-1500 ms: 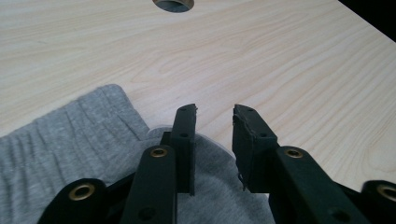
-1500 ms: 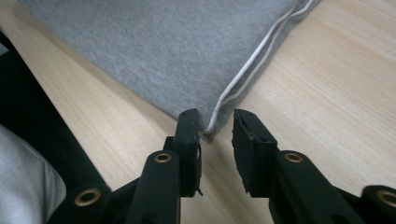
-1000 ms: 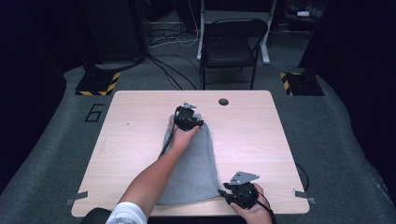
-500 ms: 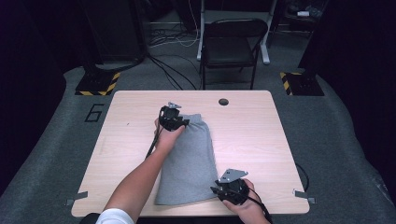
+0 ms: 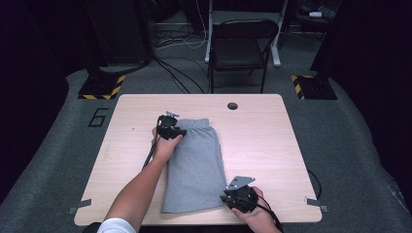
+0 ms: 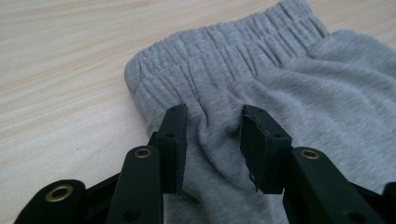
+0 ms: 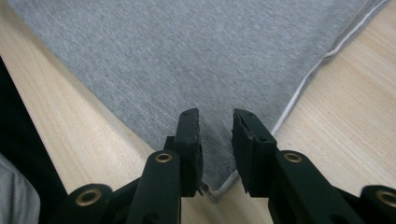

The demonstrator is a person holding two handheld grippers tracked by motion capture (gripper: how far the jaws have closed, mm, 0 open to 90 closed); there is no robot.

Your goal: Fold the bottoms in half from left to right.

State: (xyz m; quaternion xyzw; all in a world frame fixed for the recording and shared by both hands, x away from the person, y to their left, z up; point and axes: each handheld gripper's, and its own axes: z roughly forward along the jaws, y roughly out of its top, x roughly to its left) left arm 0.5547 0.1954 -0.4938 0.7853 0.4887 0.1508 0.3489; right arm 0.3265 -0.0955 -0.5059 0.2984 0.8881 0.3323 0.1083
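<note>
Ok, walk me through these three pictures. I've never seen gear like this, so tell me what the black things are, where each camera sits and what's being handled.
There is no robot here. A person at a wooden table holds a black hand tool with two fingers in each hand. The wide picture comes from a camera fixed above the table; the forearms enter from the bottom edge. There the left gripper sits at the far end of a pair of grey shorts, and the right gripper at the near corner. The two close-ups come from small cameras riding on the tools, looking along their fingers. The left gripper's fingers straddle a pinch of cloth just below the elastic waistband. The right gripper's jaws have just been closing around the hem corner; whether either pair really presses the cloth, I cannot tell.
</note>
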